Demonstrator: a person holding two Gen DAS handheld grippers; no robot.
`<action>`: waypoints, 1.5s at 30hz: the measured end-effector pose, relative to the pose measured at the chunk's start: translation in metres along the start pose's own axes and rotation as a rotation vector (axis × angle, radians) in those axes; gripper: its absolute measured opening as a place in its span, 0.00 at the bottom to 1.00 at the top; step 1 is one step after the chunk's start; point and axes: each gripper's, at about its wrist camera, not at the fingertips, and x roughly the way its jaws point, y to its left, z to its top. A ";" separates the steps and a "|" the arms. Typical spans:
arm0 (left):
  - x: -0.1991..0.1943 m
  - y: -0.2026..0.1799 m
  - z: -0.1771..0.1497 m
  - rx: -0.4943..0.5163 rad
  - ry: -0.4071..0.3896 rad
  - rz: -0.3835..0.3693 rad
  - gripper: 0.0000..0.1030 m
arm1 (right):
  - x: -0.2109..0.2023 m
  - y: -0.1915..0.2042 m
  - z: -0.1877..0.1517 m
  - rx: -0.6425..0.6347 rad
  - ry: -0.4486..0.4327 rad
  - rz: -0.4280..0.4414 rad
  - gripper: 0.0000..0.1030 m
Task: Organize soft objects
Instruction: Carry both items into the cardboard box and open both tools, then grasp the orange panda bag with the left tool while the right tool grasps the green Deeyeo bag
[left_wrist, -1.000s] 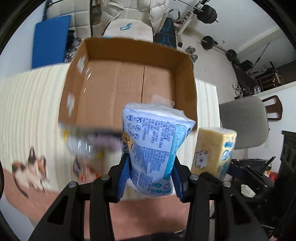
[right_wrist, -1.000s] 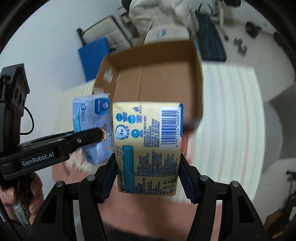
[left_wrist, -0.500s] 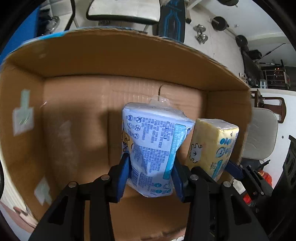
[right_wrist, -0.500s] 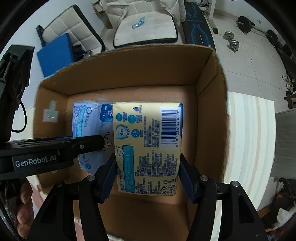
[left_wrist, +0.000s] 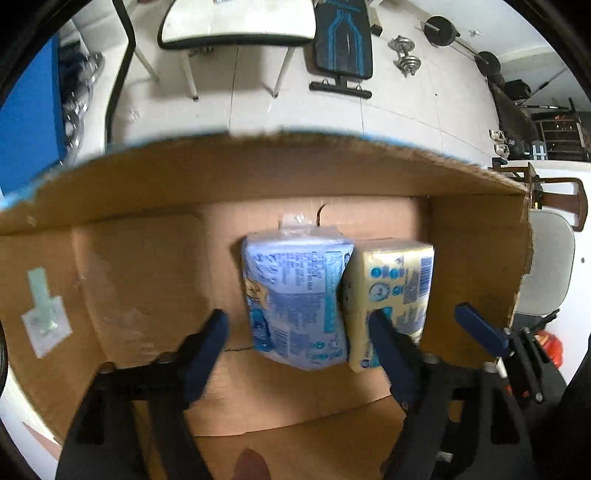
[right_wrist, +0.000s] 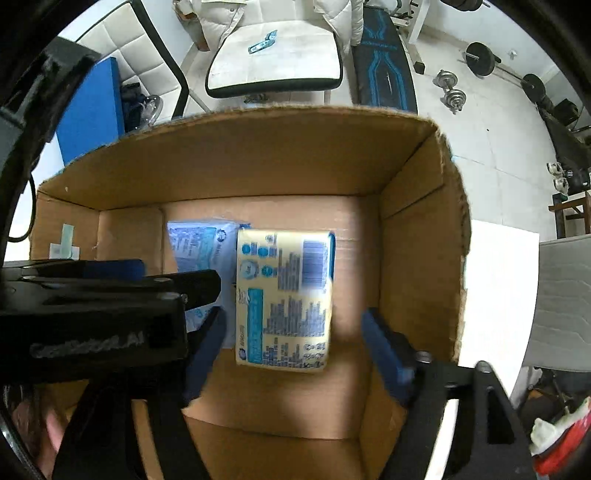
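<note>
Nearest the cameras, the left tool (left_wrist: 299, 328) and the right tool (right_wrist: 293, 332) both hung inside the cardboard box (left_wrist: 258, 173), pointing steeply down. A second earlier each had been clamped on a tissue pack above the desk, short of the box; by this moment both sets of jaws were opening, the blue pads standing clear of the packs on either side, so neither tool had hold of anything. Just beyond the pads, the blue tissue pack (left_wrist: 295, 295) and the yellow tissue pack (right_wrist: 284, 299) lay on the box floor, side by side and touching, toward its right wall. That reads as a finished drop: two soft items boxed, tools free to lift out. Beyond the far rim stood a white chair (right_wrist: 273, 59) on the tiled floor.
</note>
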 end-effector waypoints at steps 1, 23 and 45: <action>-0.006 -0.001 -0.005 0.009 -0.005 0.018 0.79 | -0.001 -0.001 0.001 0.003 0.003 -0.002 0.78; -0.125 -0.018 -0.142 0.030 -0.334 0.168 0.99 | -0.105 0.024 -0.100 -0.059 -0.172 0.071 1.00; 0.072 0.168 -0.302 -0.653 -0.006 -0.267 0.70 | 0.033 0.006 -0.270 0.065 0.049 0.293 0.77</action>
